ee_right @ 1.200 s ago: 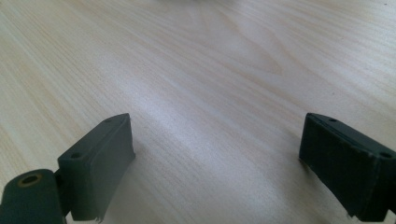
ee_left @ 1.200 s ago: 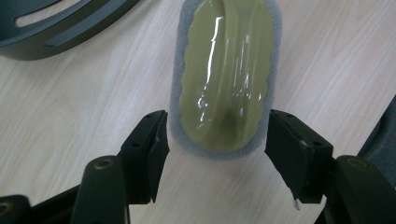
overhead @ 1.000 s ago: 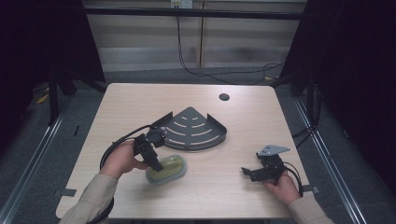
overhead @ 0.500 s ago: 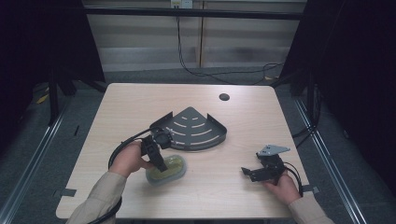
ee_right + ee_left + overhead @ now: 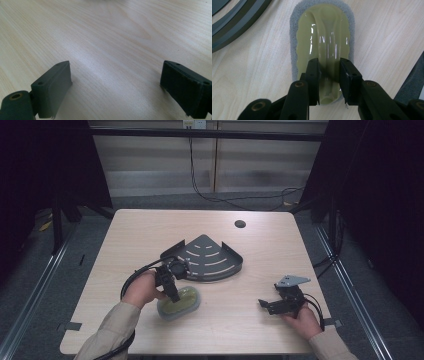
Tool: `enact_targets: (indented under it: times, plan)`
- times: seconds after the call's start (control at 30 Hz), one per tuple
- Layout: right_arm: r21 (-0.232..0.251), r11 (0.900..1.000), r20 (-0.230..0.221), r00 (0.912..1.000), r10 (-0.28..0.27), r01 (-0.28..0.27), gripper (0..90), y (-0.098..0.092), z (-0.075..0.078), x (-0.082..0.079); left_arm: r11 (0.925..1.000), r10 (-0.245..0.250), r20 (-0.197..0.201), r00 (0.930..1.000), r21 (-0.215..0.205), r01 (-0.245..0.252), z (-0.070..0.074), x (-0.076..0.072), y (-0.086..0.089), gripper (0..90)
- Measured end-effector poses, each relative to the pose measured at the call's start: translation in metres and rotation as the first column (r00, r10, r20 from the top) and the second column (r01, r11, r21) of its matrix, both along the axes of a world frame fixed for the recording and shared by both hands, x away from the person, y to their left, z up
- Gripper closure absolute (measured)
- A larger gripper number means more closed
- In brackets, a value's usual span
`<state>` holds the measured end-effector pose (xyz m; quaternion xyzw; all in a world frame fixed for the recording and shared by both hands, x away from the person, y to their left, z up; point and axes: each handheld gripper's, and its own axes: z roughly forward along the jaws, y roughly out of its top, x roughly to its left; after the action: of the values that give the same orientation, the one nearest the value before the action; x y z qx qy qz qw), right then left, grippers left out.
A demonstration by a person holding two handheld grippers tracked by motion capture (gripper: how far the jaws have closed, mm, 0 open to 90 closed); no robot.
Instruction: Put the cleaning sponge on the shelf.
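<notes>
Tabletop (image 5: 150,235): left claw (image 5: 329,75) astride scrubber handle (image 5: 325,50).

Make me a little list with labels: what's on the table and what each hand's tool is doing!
table: light wood table
left tool: left tool has just been closing and now grips the raised handle of the scrubbing sponge
sponge: yellow-green plastic top, grey pad underneath, lying flat on the table
right tool: right tool open, nothing between its jaws
rack: dark corner shelf behind the sponge
</notes>
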<state>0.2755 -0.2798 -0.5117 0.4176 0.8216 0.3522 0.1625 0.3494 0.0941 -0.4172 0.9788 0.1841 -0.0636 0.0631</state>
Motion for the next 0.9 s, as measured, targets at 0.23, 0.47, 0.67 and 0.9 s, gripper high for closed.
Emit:
enact_targets:
  times: [0.23,0.47,0.67,0.9]
  plan:
    - [0.000,1.000,0.000,1.0000,0.000,0.000,9.4,0.000,0.000,0.000,1.0000,0.004,-0.006,1.0000,0.004,-0.004,0.007,0.000,-0.001,71.0]
    - [-0.002,1.000,0.000,1.0000,-0.001,0.001,9.4,0.000,0.000,0.000,0.9998,0.021,0.002,0.9998,0.006,-0.021,0.021,0.002,0.003,71.2]
    - [-0.001,1.000,0.001,1.0000,-0.002,0.002,9.4,0.000,0.000,0.000,0.9993,0.036,0.007,0.9993,0.011,-0.036,0.033,0.004,0.006,71.3]
    - [-0.001,1.000,0.002,1.0000,-0.002,0.002,9.4,0.000,0.000,0.000,0.9989,0.047,0.011,0.9988,0.000,-0.047,0.046,0.007,0.008,71.4]
